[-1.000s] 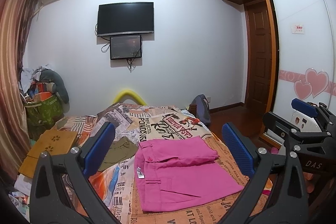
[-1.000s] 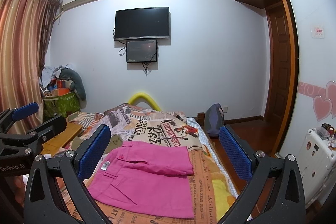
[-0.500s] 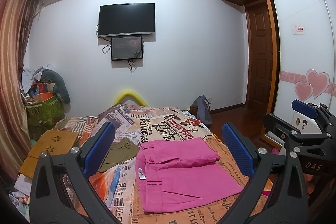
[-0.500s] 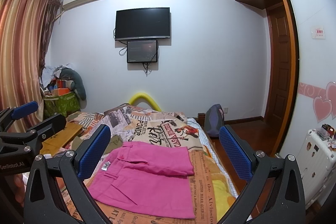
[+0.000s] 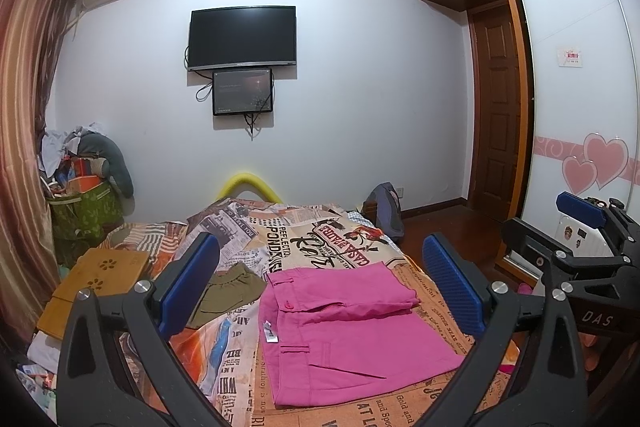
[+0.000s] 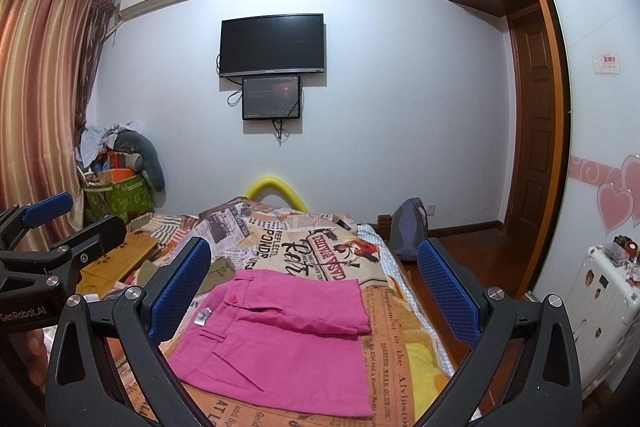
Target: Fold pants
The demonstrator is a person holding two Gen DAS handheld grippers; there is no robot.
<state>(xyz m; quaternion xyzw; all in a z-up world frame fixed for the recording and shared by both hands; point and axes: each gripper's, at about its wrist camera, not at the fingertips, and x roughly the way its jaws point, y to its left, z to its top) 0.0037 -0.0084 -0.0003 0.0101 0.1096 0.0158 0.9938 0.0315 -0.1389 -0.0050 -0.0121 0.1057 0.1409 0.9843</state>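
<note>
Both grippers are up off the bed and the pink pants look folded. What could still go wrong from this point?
1. The upper layer of the pants lies a bit askew on the lower one; another fold might lock that in.
2. The olive garment lies close beside the waistband, so the left gripper, open, could snag it.
3. The pants' right edge nears the bed edge; a tug by the right gripper might slide them off.

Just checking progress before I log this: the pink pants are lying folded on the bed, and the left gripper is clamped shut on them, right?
Not quite. The pink pants do lie folded on the bed, but the left gripper is open and holds nothing, its jaws wide apart above them. The left wrist view shows this.
</note>
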